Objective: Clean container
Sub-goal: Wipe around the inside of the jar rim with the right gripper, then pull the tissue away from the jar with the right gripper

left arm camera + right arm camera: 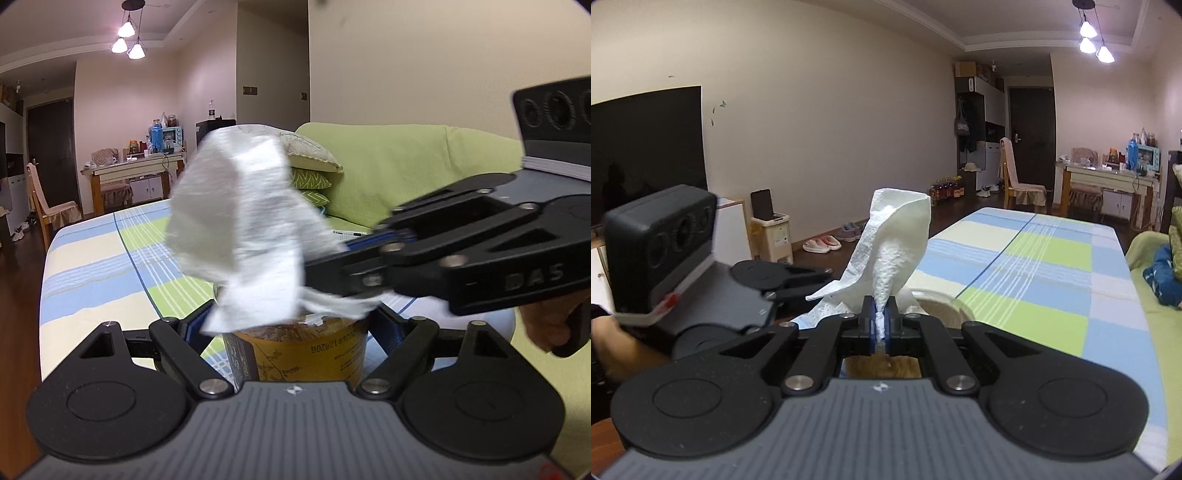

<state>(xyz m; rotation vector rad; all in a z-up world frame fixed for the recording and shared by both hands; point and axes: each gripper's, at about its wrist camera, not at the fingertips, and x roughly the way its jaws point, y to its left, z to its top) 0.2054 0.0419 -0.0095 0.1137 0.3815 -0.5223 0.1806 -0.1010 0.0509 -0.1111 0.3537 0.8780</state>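
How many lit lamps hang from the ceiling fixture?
3. In the right wrist view, one lamp hangs highest, one just below it, one lowest at right. None seems hidden.

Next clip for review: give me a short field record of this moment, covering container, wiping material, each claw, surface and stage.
container: yellow instant-noodle cup, upright, its opening facing up
wiping material: white paper towel, crumpled, one end at the cup's mouth
left claw: shut on the cup's sides, holding it steady
right claw: shut on the paper towel, reaching in over the cup
surface: table with blue, green and cream checked cloth
background: green sofa with cushions beyond the table
stage: towel at the cup's mouth; whether it touches the inside is hidden
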